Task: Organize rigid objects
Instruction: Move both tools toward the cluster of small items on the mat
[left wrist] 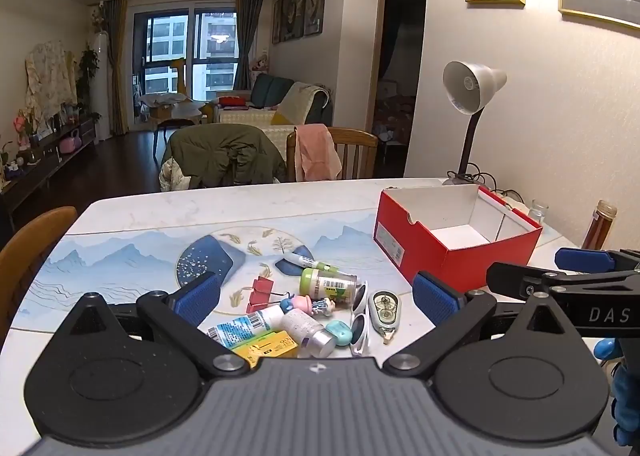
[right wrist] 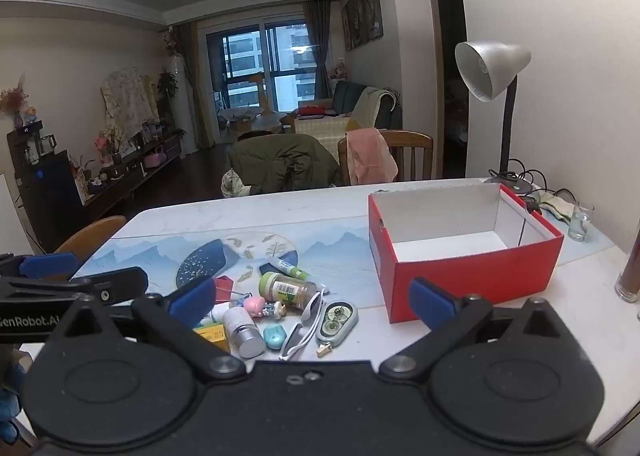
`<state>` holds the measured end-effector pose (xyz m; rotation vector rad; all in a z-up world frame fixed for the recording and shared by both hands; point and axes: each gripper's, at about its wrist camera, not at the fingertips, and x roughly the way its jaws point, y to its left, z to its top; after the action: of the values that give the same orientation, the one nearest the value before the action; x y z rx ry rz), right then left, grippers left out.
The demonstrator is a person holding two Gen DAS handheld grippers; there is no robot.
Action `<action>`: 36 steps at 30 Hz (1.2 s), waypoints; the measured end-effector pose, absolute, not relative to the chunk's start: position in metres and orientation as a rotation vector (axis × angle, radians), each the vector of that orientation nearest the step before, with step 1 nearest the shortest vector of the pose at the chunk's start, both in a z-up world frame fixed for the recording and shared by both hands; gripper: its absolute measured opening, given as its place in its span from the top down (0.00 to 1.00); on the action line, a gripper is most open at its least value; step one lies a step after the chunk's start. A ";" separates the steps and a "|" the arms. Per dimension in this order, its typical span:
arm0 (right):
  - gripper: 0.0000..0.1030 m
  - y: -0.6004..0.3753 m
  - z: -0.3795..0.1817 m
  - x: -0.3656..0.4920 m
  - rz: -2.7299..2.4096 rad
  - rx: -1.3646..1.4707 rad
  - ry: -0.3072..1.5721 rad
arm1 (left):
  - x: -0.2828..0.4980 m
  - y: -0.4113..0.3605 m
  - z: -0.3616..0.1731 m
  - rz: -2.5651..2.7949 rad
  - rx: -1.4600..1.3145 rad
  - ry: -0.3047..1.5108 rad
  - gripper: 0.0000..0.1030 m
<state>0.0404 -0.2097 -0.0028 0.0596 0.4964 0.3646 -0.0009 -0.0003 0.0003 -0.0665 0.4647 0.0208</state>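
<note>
The small rigid things lie heaped on the bench (left wrist: pixel 240 204) left of the empty red box (right wrist: pixel 472 276): the green-capped jar (left wrist: pixel 330 285) is light, hard and apt to roll (best pinched across its body), the white sunglasses (left wrist: pixel 360 316) thin and fragile. Both tongs, left (left wrist: pixel 316 298) and right (right wrist: pixel 312 296), hover level above the heap, spread wide, holding nothing
</note>
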 end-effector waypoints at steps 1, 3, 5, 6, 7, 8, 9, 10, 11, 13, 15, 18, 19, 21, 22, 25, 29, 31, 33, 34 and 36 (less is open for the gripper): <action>0.00 -0.210 -0.003 0.040 0.363 0.047 0.493 | 0.000 0.000 0.000 0.020 -0.071 0.473 0.00; 0.00 -0.211 -0.003 0.040 0.360 0.051 0.490 | 0.000 0.000 0.001 0.022 -0.071 0.479 0.00; 0.00 -0.210 -0.003 0.039 0.355 0.047 0.486 | 0.001 -0.001 -0.002 0.021 -0.074 0.482 0.00; 0.00 -0.210 -0.003 0.038 0.353 0.046 0.483 | -0.002 -0.004 -0.001 0.021 -0.076 0.482 0.00; 0.00 -0.210 -0.003 0.038 0.351 0.046 0.482 | -0.003 -0.005 -0.002 0.022 -0.077 0.482 0.00; 0.00 -0.210 -0.003 0.038 0.349 0.047 0.483 | -0.004 -0.005 -0.002 0.022 -0.077 0.482 0.00; 0.00 -0.215 -0.011 0.037 0.343 0.060 0.494 | -0.005 -0.006 -0.002 0.021 -0.077 0.481 0.00; 0.00 -0.215 -0.011 0.037 0.343 0.062 0.495 | -0.002 -0.003 -0.003 0.019 -0.078 0.483 0.00; 0.00 -0.214 -0.011 0.037 0.343 0.060 0.496 | -0.002 -0.004 -0.004 0.020 -0.076 0.482 0.00; 0.00 -0.212 -0.011 0.036 0.338 0.054 0.497 | -0.003 -0.004 -0.004 0.019 -0.080 0.485 0.00; 0.00 -0.218 -0.010 0.037 0.341 0.066 0.504 | 0.000 -0.006 -0.003 0.017 -0.082 0.489 0.00; 0.00 -0.220 -0.008 0.036 0.346 0.074 0.516 | 0.000 -0.006 -0.004 0.014 -0.087 0.493 0.00; 0.00 -0.220 -0.008 0.036 0.344 0.072 0.515 | 0.000 -0.006 -0.003 0.015 -0.087 0.493 0.00; 0.00 -0.222 -0.007 0.038 0.346 0.075 0.515 | -0.001 -0.006 -0.003 0.016 -0.089 0.494 0.00; 0.00 -0.222 -0.007 0.038 0.344 0.072 0.513 | -0.002 -0.006 -0.003 0.016 -0.091 0.497 0.00; 0.00 -0.222 -0.006 0.037 0.346 0.071 0.520 | -0.005 -0.005 -0.002 0.022 -0.088 0.499 0.00; 0.00 -0.216 -0.004 0.034 0.352 0.061 0.524 | -0.010 0.000 -0.002 0.033 -0.088 0.498 0.00; 0.00 -0.213 -0.003 0.033 0.357 0.057 0.528 | -0.012 0.002 -0.001 0.039 -0.088 0.500 0.00; 0.00 -0.210 -0.003 0.032 0.369 0.054 0.532 | -0.014 0.004 -0.001 0.048 -0.089 0.502 0.00; 0.00 -0.209 -0.003 0.031 0.374 0.052 0.531 | -0.015 0.005 -0.001 0.052 -0.090 0.503 0.00; 0.00 -0.206 -0.002 0.031 0.382 0.049 0.532 | -0.016 0.008 0.000 0.057 -0.094 0.503 0.00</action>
<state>0.0309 -0.2062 -0.0020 0.0491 0.5316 0.3824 -0.0163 0.0078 -0.0003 -0.0936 0.5027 0.0568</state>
